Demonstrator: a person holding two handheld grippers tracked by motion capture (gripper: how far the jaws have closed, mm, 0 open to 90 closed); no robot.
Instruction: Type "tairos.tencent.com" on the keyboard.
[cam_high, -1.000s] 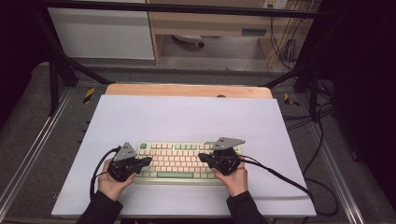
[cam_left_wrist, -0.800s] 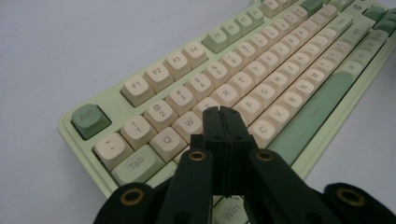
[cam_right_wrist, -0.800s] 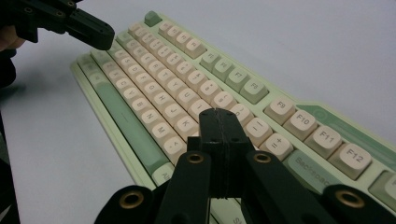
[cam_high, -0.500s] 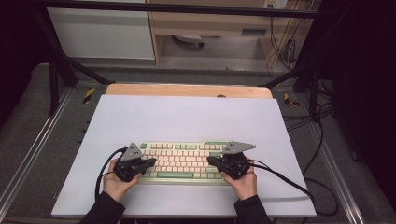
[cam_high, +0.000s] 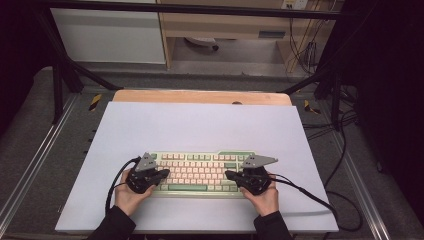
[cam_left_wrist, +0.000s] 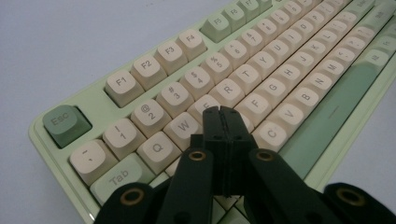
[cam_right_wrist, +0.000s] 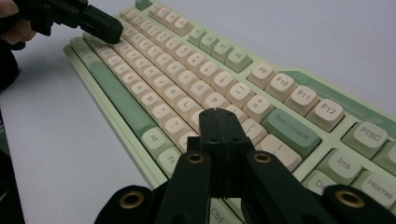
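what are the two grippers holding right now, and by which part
Nothing. Left gripper and right gripper are shut empty, tips over the keyboard.

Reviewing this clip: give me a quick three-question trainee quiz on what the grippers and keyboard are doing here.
1. True or false: the left gripper has its jaws pressed together.
2. Over which end of the keyboard does the right gripper sit: A) the Esc end, B) the Backspace end?
3. What colour is the Esc key?

Key: 1. True. 2. B. 3. Green.
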